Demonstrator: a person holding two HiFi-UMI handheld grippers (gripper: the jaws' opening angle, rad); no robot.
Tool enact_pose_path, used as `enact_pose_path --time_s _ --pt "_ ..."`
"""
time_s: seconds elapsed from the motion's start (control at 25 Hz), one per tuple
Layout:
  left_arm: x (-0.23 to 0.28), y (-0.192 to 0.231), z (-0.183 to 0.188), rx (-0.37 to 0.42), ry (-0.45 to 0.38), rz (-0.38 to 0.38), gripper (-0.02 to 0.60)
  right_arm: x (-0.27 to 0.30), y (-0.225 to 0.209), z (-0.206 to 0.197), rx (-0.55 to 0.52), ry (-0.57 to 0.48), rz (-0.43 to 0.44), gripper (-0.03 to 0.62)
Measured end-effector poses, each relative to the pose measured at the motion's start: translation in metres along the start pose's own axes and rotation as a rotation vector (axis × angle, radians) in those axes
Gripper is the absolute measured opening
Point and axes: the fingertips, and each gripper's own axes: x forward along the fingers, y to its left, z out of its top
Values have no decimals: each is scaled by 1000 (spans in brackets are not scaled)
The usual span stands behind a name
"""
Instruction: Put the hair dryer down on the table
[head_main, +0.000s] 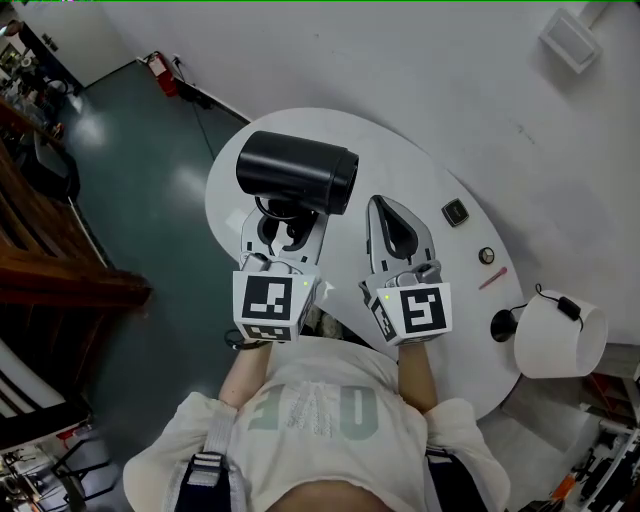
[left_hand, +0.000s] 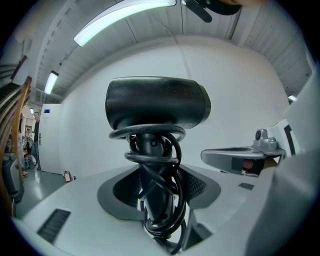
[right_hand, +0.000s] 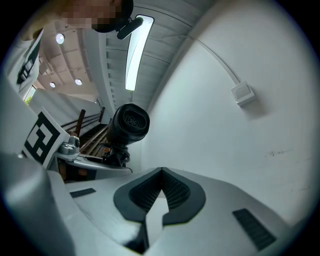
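Two tools are held over the round worktop (head_main: 420, 170). The left tool (head_main: 288, 232) is clenched on the handle of the dryer (head_main: 297, 172), which is raised clear of the worktop. The handle is largely hidden by its wound cord (left_hand: 167, 165). The right tool (head_main: 392, 222) is pinched together on nothing.

A small black square device (head_main: 455, 212), a little round knob (head_main: 486, 255) and a thin pink stick (head_main: 492, 278) lie in a row, near a white cylindrical shade (head_main: 560, 335) with a black strap. A red fire extinguisher (head_main: 160, 70) stands on the dark green floor (head_main: 130, 190).
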Motion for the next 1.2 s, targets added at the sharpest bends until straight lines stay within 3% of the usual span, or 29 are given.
enact_pose_path --time_s 0.16,0.28,0.52,0.76,0.96,1.2 --pt "17 -9 -13 17 73 -48 218 1 -12 -5 2 11 -43 -3" --pt "33 -19 -36 35 179 -102 218 -3 -23 -11 -5 32 -80 -3" --pt "65 -44 -112 8 452 -208 218 -23 -48 -38 12 116 -172 -3" --pt "81 -82 -190 63 672 -316 218 -54 -73 -69 65 187 -287 -3" --pt "82 -108 -250 155 832 -365 218 -75 -84 -87 94 238 -342 -3" --pt "75 -124 -300 140 1000 -431 219 -84 -89 -101 115 278 -370 -3"
